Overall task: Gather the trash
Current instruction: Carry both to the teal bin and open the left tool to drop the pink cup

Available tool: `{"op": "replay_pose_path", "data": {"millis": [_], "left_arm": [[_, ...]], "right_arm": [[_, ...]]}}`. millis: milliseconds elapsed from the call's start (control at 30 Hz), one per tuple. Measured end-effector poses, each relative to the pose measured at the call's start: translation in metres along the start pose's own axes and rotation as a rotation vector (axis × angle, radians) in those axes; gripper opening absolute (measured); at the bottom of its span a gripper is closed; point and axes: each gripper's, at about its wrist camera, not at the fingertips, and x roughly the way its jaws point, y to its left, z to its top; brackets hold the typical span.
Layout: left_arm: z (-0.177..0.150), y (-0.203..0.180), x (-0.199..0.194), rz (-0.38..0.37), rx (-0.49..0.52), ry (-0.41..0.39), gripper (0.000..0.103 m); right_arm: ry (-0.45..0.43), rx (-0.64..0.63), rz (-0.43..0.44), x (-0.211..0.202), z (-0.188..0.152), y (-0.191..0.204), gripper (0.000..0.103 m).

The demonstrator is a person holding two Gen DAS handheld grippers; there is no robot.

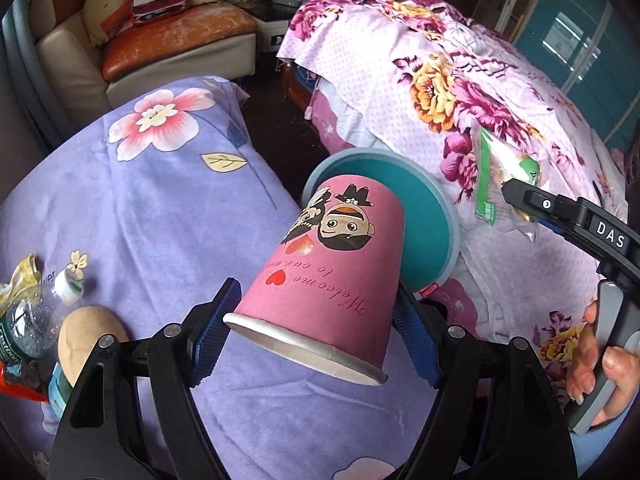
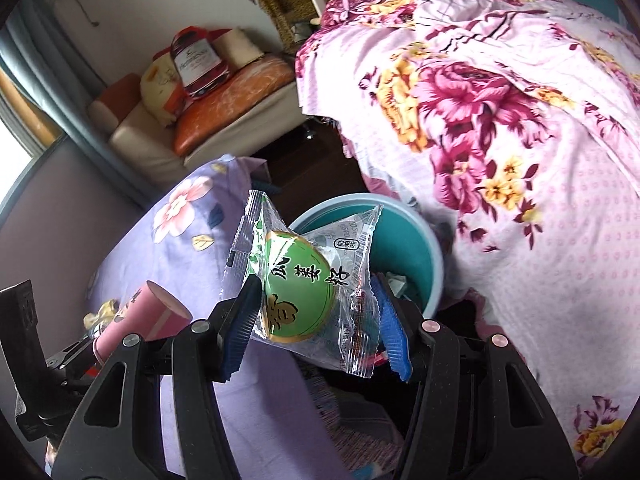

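Note:
My left gripper point(image 1: 316, 320) is shut on a pink paper cup point(image 1: 332, 264) with cartoon figures, held tilted with its mouth toward me, just in front of the teal trash bin point(image 1: 432, 216). My right gripper point(image 2: 316, 312) is shut on a clear snack wrapper with a green label point(image 2: 304, 284), held above the near rim of the bin point(image 2: 424, 240). The bin stands between the two beds and holds some scraps. The wrapper point(image 1: 500, 176) and right gripper show at the right of the left wrist view. The cup point(image 2: 140, 316) shows at the lower left of the right wrist view.
On the purple flowered blanket point(image 1: 152, 208) at the left lie a crushed plastic bottle point(image 1: 36, 320), a yellow wrapper point(image 1: 20, 276), a red wrapper point(image 1: 16, 384) and a tan round object point(image 1: 86, 340). A pink floral bed point(image 1: 480, 92) rises on the right. A sofa point(image 1: 140, 40) stands behind.

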Motion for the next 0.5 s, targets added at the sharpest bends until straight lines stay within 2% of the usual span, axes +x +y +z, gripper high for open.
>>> {"op": "replay_pose_path", "data": {"millis": [500], "left_arm": [[0.032, -0.031, 0.077, -0.006, 0.054, 0.122, 0.077]], "right_arm": [[0.032, 0.026, -0.036, 0.032, 0.019, -0.03, 0.054]]}}
